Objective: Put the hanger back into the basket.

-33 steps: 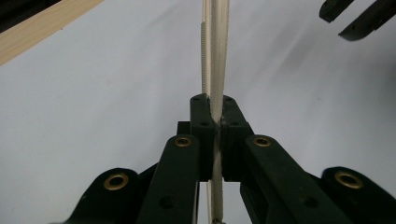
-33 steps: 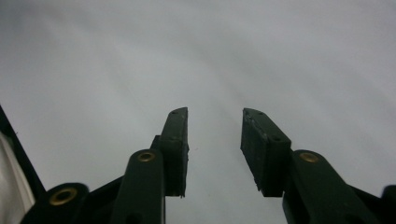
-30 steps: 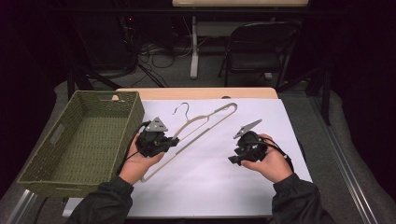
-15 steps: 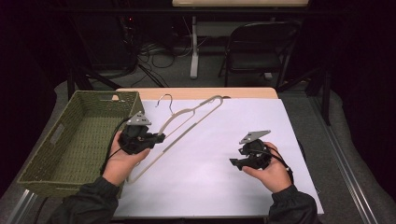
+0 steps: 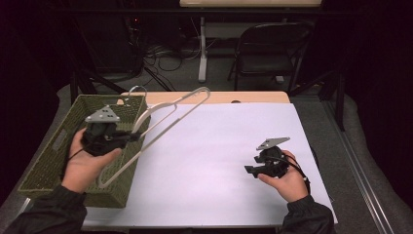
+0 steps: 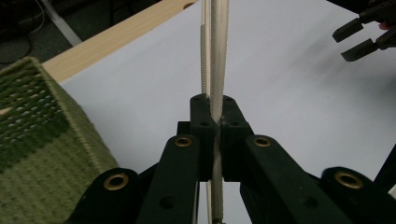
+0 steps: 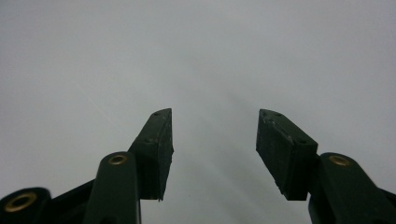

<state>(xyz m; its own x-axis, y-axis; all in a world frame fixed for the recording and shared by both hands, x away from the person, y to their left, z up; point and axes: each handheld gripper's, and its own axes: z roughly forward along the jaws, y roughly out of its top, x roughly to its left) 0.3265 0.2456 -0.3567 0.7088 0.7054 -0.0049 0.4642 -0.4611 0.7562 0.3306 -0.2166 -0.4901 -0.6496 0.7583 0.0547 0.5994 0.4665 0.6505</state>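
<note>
We see left gripper [image 5: 127, 138] clamped on pale hanger [image 5: 168, 114], held partly above green basket [image 5: 46, 161]; not yet dropped in. Right gripper [image 5: 249, 170] open, empty, over white table [image 5: 209, 161].

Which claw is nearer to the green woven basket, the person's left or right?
Left. The left claw hangs over the basket's near right rim, shut on the hanger. The right claw is open, far off over the white sheet.
</note>
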